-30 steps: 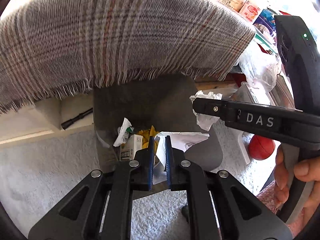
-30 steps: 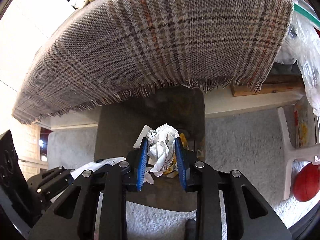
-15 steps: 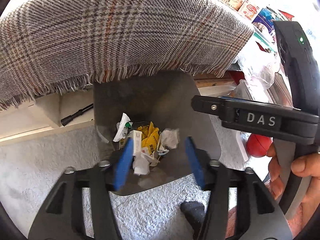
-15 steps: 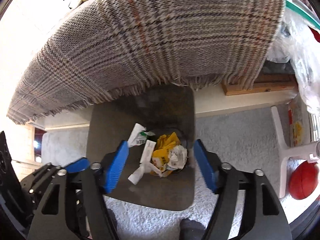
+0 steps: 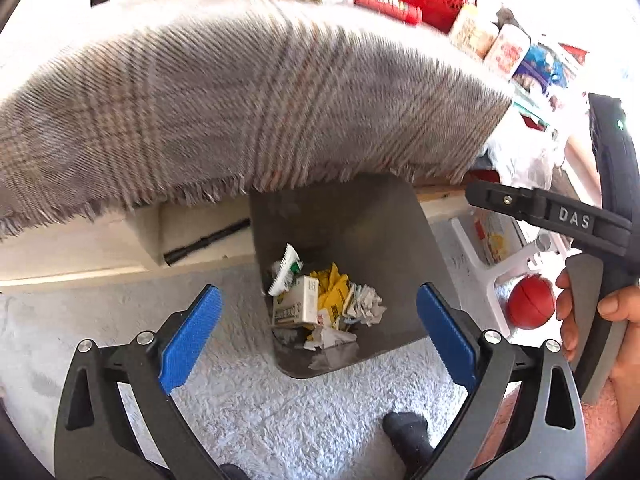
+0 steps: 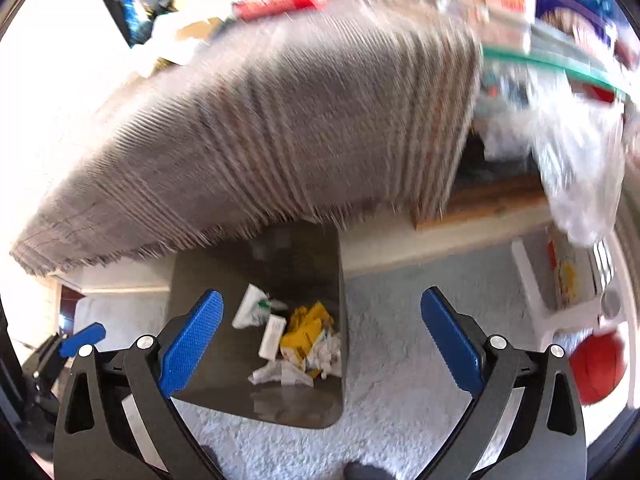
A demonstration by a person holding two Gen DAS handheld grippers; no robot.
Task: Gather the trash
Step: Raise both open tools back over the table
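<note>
A grey bin [image 5: 360, 236] stands on the carpet under the table's edge, seen from above in both wrist views [image 6: 304, 268]. At its bottom lies trash: a white carton [image 5: 298, 304], yellow wrappers [image 5: 334, 290] and crumpled paper [image 5: 366, 304]; the same heap [image 6: 304, 344] shows in the right wrist view. My left gripper [image 5: 318, 332] hangs above the bin, its jaws still opening, wide apart with nothing between them. My right gripper [image 6: 322, 336] does the same, empty. The right gripper's black body [image 5: 560, 216] is at the right of the left wrist view.
A grey plaid cloth [image 5: 248, 108] overhangs the table edge above the bin. Packets and bottles [image 5: 500, 44] crowd the tabletop. A red ball [image 5: 530, 306] and a white stand [image 6: 536, 292] are on the carpet to the right. A hand [image 5: 612, 312] holds the right gripper.
Both grippers opened and let go of crumpled paper, which now lies in the bin. Both have risen and drawn back from the bin.
</note>
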